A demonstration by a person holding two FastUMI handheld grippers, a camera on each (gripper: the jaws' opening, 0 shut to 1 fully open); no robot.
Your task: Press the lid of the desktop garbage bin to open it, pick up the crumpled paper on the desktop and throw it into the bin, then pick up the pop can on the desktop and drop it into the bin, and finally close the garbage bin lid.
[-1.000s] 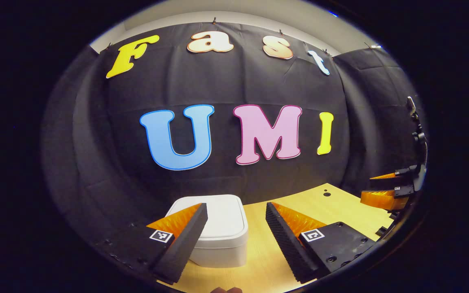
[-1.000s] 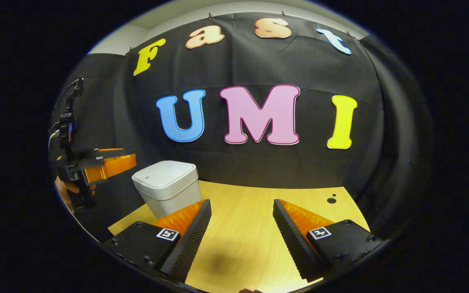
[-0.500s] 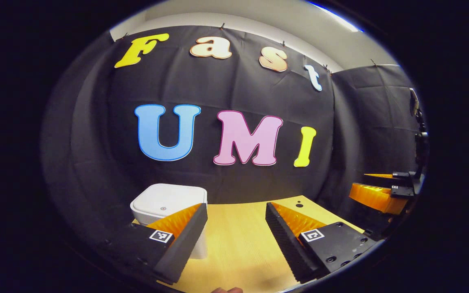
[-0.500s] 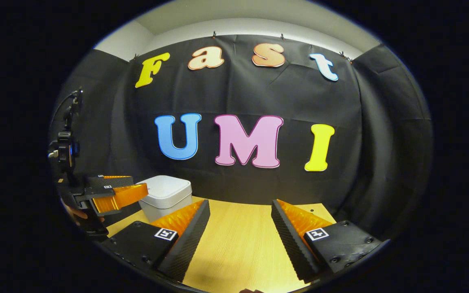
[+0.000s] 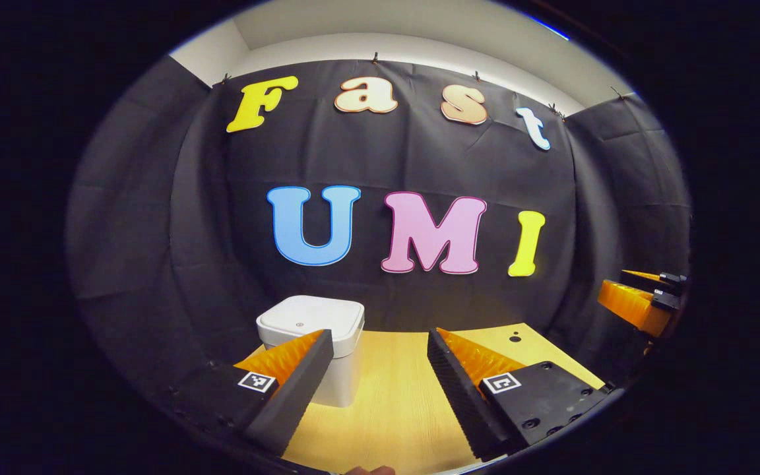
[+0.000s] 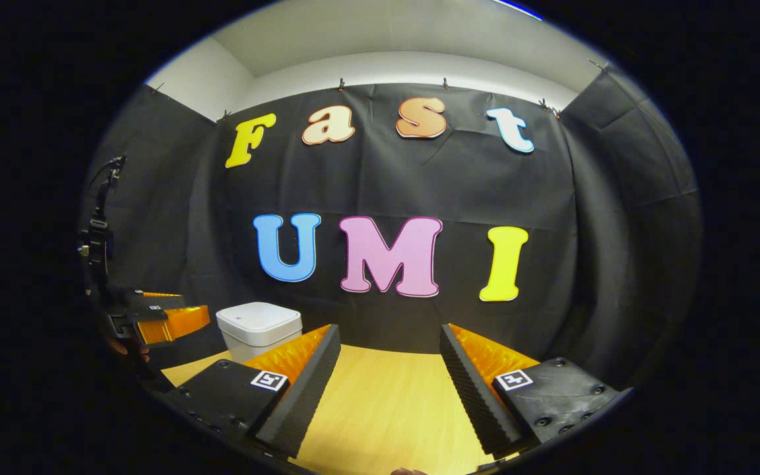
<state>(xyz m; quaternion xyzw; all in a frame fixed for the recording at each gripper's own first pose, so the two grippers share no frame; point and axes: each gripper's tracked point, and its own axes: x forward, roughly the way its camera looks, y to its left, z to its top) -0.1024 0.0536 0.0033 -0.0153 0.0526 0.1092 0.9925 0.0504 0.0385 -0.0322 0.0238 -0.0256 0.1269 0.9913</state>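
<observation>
A white desktop bin [image 5: 311, 322] with its lid down stands on the wooden table [image 5: 393, 402], just beyond my left finger in the left gripper view. My left gripper [image 5: 380, 333] is open and holds nothing, a short way back from the bin. The right gripper view has the same bin [image 6: 259, 326] at the left, its lid flat. My right gripper [image 6: 390, 328] is open over bare tabletop [image 6: 386, 409], with nothing between its fingers. The other gripper [image 6: 156, 316] hangs beside the bin.
Black cloth walls close the booth behind and at both sides. A small dark hole [image 5: 515, 339] marks the table's far right part. The right gripper [image 5: 640, 297] shows at the right edge of the left gripper view.
Both grippers have drawn back and tilted upward, so the bin looks smaller and farther away. Both have stayed open. The bin's lid stays down.
</observation>
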